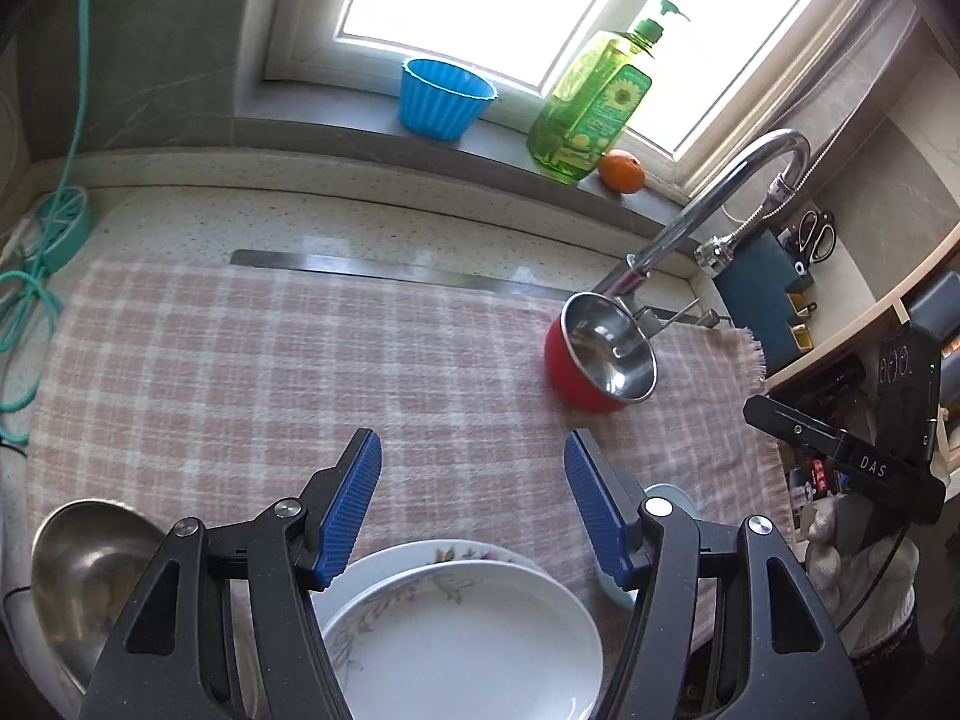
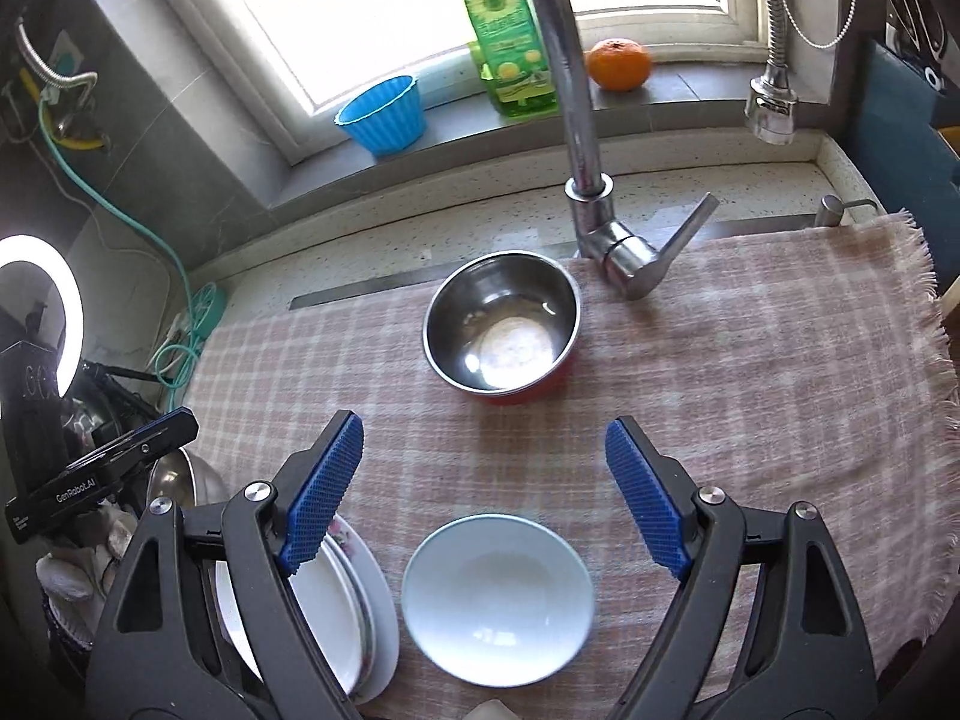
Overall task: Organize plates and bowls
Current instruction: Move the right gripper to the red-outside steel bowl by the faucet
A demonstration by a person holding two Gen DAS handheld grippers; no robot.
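Note:
Two stacked white floral plates lie on the checked cloth below my open, empty left gripper. A steel bowl sits at the left edge. A red bowl with a steel inside stands by the faucet. A pale blue bowl peeks out behind the right finger. In the right wrist view my right gripper is open and empty above the pale blue bowl. The plates lie to its left, the red bowl beyond it, and the steel bowl at the far left.
A pink checked cloth covers the counter. A chrome faucet rises at the back. On the sill stand a blue ribbed cup, a green soap bottle and an orange. Teal cable lies at the left.

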